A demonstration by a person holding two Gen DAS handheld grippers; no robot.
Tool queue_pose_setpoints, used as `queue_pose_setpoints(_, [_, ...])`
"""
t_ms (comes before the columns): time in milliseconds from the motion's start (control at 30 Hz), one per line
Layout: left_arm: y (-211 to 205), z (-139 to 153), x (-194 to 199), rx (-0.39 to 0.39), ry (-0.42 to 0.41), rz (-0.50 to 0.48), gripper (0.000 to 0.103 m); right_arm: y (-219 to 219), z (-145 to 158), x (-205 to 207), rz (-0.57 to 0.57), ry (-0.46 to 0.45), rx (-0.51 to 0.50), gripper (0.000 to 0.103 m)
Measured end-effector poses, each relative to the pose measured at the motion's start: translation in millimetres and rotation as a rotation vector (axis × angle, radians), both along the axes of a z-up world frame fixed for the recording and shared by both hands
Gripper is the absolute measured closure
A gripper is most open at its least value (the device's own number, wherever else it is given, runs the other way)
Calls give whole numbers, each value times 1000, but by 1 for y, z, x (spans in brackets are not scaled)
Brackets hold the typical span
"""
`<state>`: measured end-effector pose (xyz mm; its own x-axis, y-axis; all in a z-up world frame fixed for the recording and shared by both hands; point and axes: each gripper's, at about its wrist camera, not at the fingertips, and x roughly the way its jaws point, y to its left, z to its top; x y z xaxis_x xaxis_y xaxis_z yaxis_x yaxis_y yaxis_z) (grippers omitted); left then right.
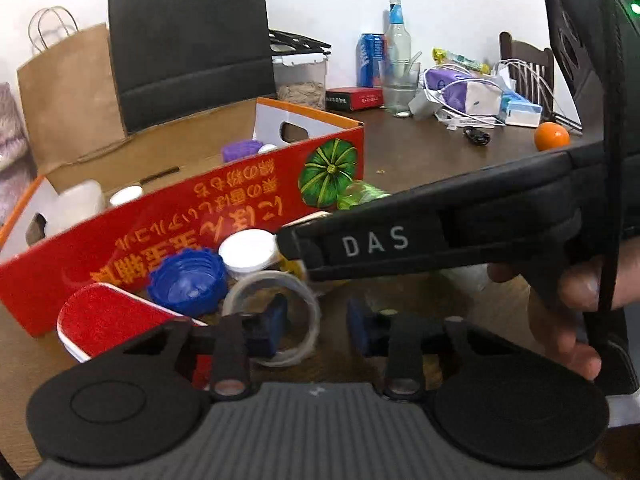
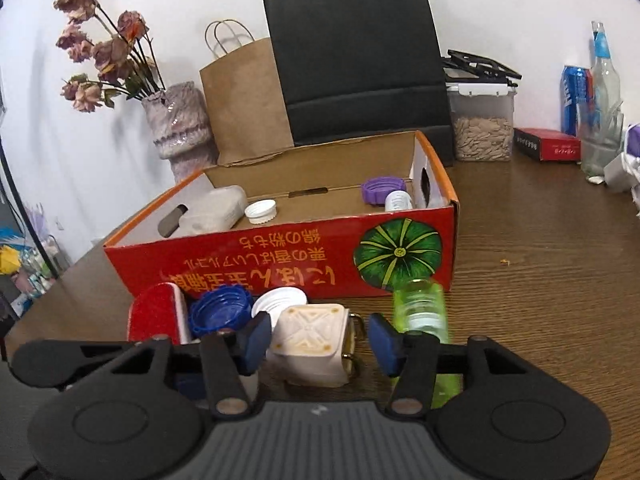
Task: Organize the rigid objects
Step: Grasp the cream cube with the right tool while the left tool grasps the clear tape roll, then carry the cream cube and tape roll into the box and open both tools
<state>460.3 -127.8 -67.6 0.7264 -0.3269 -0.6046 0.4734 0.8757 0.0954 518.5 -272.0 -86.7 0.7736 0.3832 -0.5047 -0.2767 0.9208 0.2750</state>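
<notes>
surface: brown wood table (image 2: 540, 248), white wall behind
box: one red cardboard box (image 2: 280, 256) on the table, holding one purple cap (image 2: 382, 189) and one white cap (image 2: 261, 212)
outside box: blue cap (image 2: 220, 314), white lid (image 2: 280, 300), red-topped container (image 2: 158, 314), green bottle (image 2: 420, 308), all touching or just beside its front wall
left view only: tape ring (image 1: 276, 316), orange (image 1: 551, 136)
right view only: vase of dried flowers (image 2: 180, 120)
left gripper (image 1: 316, 326): jaws apart, one finger inside the tape ring, not clamped
right gripper (image 2: 318, 340): jaws apart around cream square block (image 2: 312, 340), left pad touching or just beside it, right pad clear
</notes>
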Motion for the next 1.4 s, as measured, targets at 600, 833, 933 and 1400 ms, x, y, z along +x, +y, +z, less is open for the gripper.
queue_pose_setpoints(600, [-11,15,-58,-10,-129,-156,59,-23,-2,-8,-46,6,-32,56])
queue_pose_setpoints(833, [-10,11,-29,-67,38,-99,41,-35,0,-6,-67,5,14,56])
queue_pose_setpoints(933, [-14,7,-21,-112,126,-92,39,-38,-2,-4,-77,13,22,56])
queue_pose_setpoints(1400, [4,20,-26,-197,158,49,96,-38,-3,-4,-84,12,37,56])
